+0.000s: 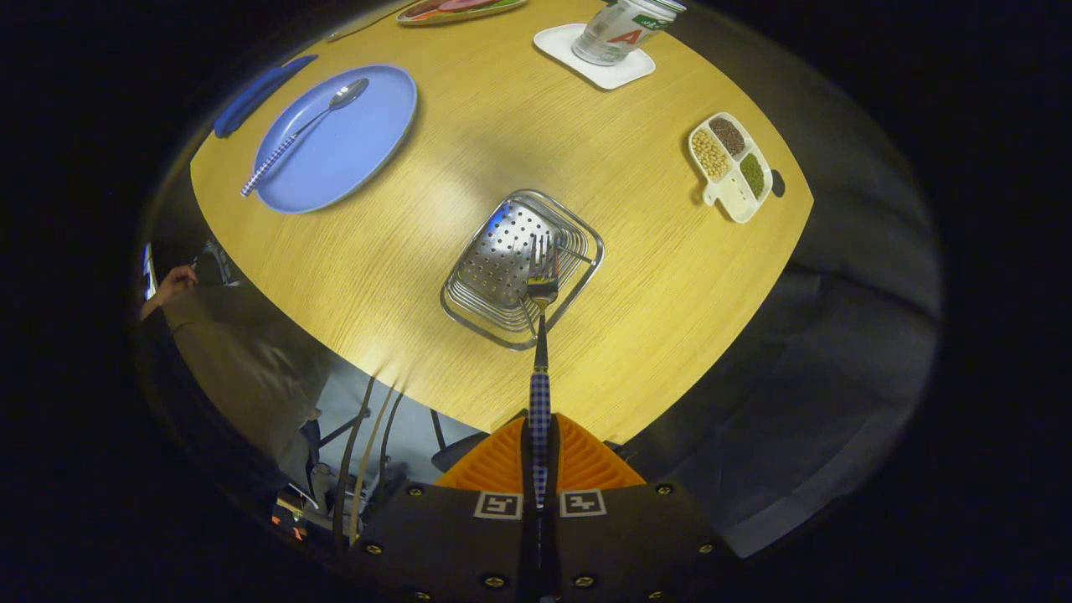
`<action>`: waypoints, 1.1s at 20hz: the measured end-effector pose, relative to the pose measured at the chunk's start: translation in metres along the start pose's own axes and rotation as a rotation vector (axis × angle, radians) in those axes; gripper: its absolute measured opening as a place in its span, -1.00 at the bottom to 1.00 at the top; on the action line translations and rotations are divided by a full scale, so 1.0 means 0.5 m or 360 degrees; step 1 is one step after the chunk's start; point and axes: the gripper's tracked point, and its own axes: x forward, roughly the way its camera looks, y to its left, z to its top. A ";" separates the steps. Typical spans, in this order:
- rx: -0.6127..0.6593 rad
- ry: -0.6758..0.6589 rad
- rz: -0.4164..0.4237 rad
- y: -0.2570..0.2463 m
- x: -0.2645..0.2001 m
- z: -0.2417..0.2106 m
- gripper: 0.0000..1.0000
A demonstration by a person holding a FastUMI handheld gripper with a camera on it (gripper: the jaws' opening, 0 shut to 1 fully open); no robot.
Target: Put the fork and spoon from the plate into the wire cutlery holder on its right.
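One utensil held, one on the plate.
The tongs (540, 456) are clenched on the fork (541, 335), whose handle runs straight ahead along the fingers, tines over the wire cutlery holder (494, 276) on the bench (519, 134). The spoon (306, 130) lies aslant on the blue plate (368, 142), well beyond and left of the holder.

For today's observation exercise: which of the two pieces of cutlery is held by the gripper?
The fork, clamped between the gripper fingers above the wire holder; the spoon lies on the blue plate.
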 end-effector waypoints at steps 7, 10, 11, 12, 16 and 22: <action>-0.0015 0.0112 0.0013 -0.011 0.045 0.049 -0.96; -0.0004 0.0137 0.0057 -0.003 0.056 0.058 -0.96; 0.0001 0.0156 0.0064 -0.003 0.056 0.055 -0.96; 0.0014 0.0163 0.0082 -0.001 0.055 0.056 -0.96; 0.0149 0.0143 0.0148 0.000 0.056 0.058 -0.83; 0.0303 0.0041 0.0193 -0.006 0.047 0.058 -0.76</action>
